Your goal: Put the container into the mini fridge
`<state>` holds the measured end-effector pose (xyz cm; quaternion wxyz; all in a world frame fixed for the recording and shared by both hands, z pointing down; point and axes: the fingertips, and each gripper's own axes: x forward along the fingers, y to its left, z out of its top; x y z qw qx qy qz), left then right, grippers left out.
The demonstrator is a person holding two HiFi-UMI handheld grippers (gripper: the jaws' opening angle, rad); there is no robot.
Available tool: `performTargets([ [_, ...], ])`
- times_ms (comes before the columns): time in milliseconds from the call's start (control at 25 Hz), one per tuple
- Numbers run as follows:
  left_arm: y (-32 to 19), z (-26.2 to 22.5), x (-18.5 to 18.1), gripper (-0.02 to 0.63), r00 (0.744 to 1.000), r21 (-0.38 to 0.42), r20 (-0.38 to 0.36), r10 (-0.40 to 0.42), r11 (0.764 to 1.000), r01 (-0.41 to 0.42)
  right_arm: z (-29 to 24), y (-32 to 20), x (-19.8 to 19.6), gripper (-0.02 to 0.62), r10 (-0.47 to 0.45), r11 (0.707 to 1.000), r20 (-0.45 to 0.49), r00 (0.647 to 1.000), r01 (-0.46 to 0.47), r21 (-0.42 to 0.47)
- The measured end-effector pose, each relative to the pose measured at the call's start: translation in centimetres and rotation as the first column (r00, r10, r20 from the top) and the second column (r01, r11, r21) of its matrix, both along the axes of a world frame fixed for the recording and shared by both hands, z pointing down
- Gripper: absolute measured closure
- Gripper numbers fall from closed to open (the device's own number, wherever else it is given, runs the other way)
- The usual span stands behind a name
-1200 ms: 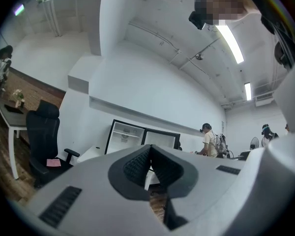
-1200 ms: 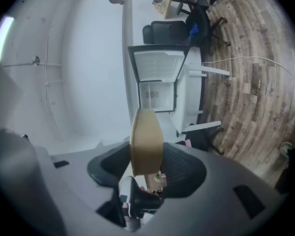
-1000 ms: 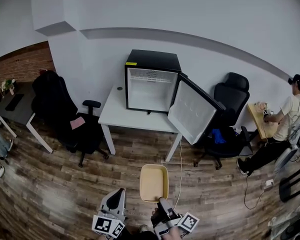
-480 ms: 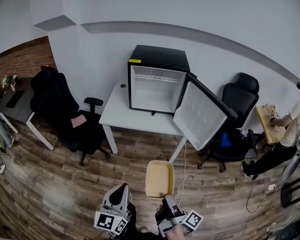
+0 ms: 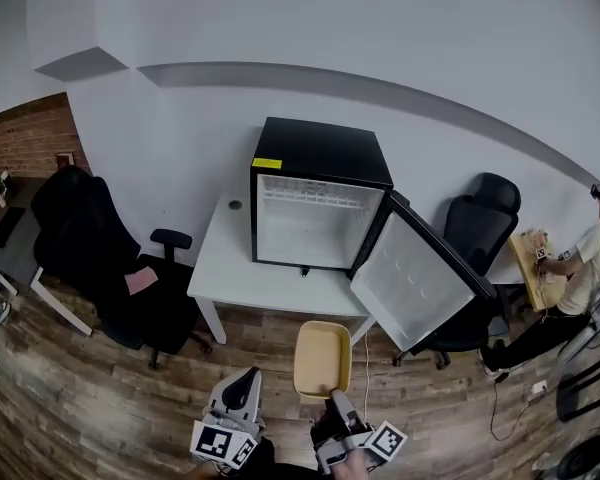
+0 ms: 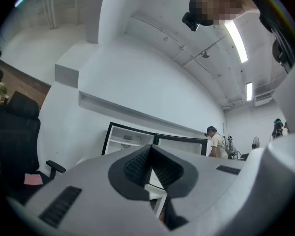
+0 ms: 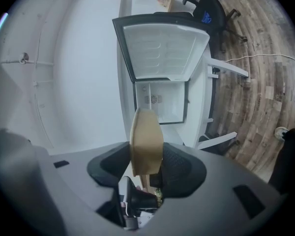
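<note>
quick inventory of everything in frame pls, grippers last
mini fridge: one, black, white inside, on the table, door swung open
table: one, white, against the wall
container: one, tan, in front of the table, held in the right gripper
office chairs: two, black, one left of the table, the other behind the fridge door
cable: one, white, on the wood floor
person: one, pale shirt, seated far right
left gripper: grey, jaws together, empty
right gripper: grey, shut on the container's near edge
</note>
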<state>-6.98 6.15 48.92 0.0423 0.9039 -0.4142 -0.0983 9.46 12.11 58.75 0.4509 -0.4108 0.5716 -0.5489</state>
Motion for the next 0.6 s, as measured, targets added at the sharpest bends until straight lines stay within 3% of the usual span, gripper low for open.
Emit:
performTargets([
  [280, -8.9, -0.7, -0.2, 0.598, 0.999, -0.013, -0.002, 0.046, 0.999, -0.046, -0.7, -9.1, -0.6, 0.38, 0.035, 0.999, 0.023, 0.999, -0.035, -0.008],
  [600, -15.8, -0.4, 1.2, 0.597, 0.998, -0.04, -0.006, 0.056, 0.998, -0.057, -0.7, -16.3, 0.5, 0.38, 0.044, 0.999, 0.039, 0.998, -0.043, -0.027],
])
